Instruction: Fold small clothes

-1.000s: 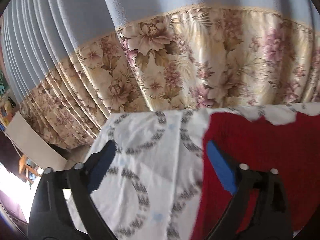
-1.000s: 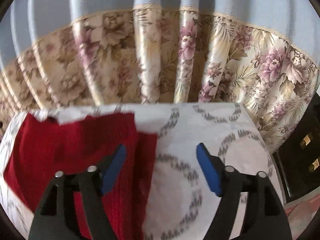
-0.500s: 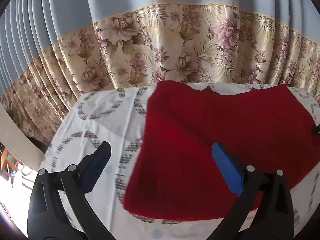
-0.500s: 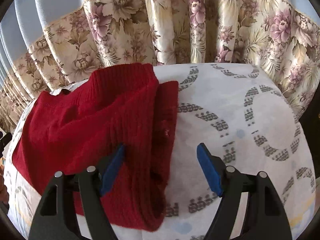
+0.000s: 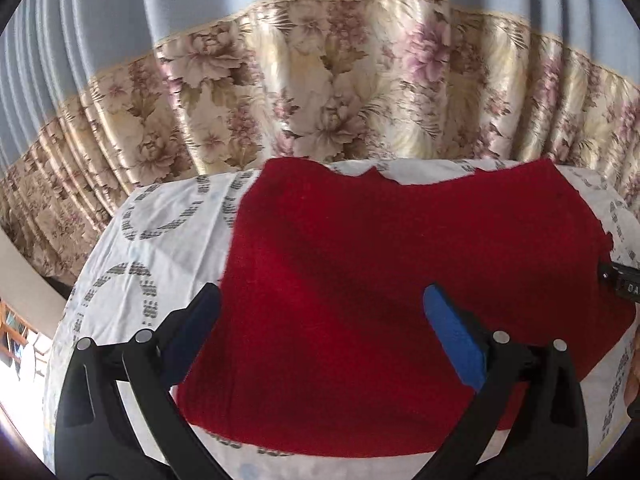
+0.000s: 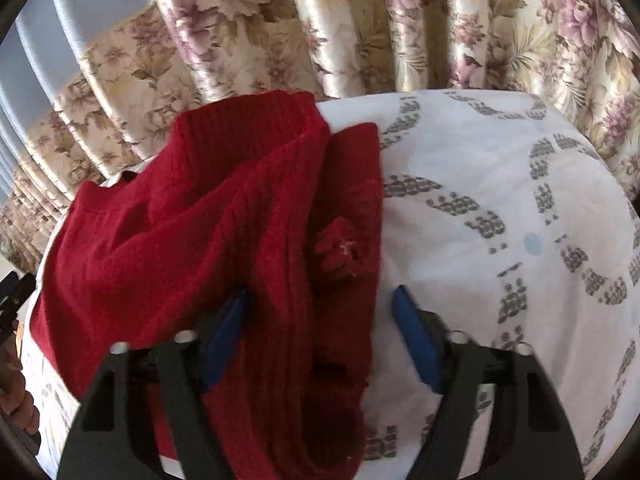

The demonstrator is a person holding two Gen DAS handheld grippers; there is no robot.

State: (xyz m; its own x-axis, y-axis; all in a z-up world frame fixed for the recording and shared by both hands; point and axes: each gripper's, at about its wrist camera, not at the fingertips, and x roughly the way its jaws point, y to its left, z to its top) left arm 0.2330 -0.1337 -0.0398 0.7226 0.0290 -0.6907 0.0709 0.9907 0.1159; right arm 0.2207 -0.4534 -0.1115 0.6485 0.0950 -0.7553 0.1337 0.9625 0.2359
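Red knit sweater (image 5: 360,280) is lying spread on a white patterned sheet (image 5: 160,248), before a floral curtain (image 5: 320,100). Left gripper (image 5: 320,328) is hovering over it, jaws gaping wide, gripping nothing. Right gripper (image 6: 320,336) is closing its 2 jaws around the sweater's bunched sleeve (image 6: 304,280), pads not pressing yet.

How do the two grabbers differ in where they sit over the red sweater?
The left gripper hangs over flat, smooth red sweater, jaws wide with nothing pinched. The right gripper straddles a bunched, ribbed fold at the sweater's edge, its jaws closing around it. Both have blue pads and point down at the patterned sheet.
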